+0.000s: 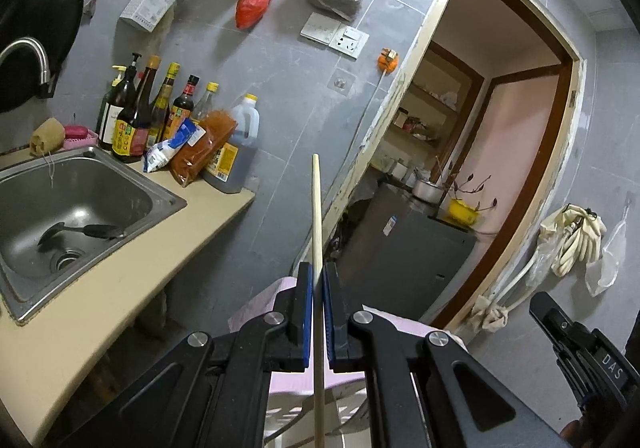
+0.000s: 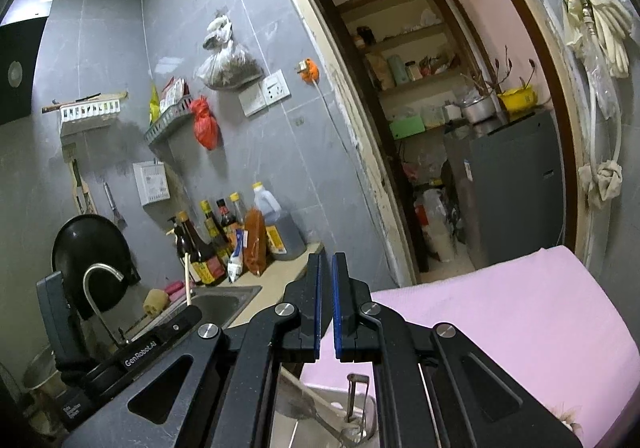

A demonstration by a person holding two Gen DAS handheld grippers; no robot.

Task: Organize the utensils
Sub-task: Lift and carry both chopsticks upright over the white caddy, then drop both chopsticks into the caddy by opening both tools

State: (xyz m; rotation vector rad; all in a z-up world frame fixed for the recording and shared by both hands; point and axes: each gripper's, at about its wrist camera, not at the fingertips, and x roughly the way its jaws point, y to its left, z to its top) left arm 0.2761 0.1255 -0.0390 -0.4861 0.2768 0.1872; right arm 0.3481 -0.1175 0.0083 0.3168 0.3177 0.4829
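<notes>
My left gripper [image 1: 318,268] is shut on a pale wooden chopstick [image 1: 317,208] that runs up between the blue pads and sticks out well past the fingertips, held in the air right of the counter. The same chopstick [image 2: 187,280] shows in the right wrist view above the left gripper's body. A dark ladle and spatula [image 1: 80,233] lie in the steel sink [image 1: 24,172]. My right gripper [image 2: 326,260] has its jaws nearly together with a narrow gap and nothing between them, above a pink cloth-covered surface [image 2: 500,320]. A metal utensil holder [image 2: 356,408] shows below it.
Sauce bottles [image 1: 136,116] and packets stand at the counter's back by the grey tiled wall. A black wok [image 1: 36,32] hangs left of the tap [image 1: 28,48]. An open doorway [image 1: 500,128] leads to a room with a grey fridge [image 1: 400,244].
</notes>
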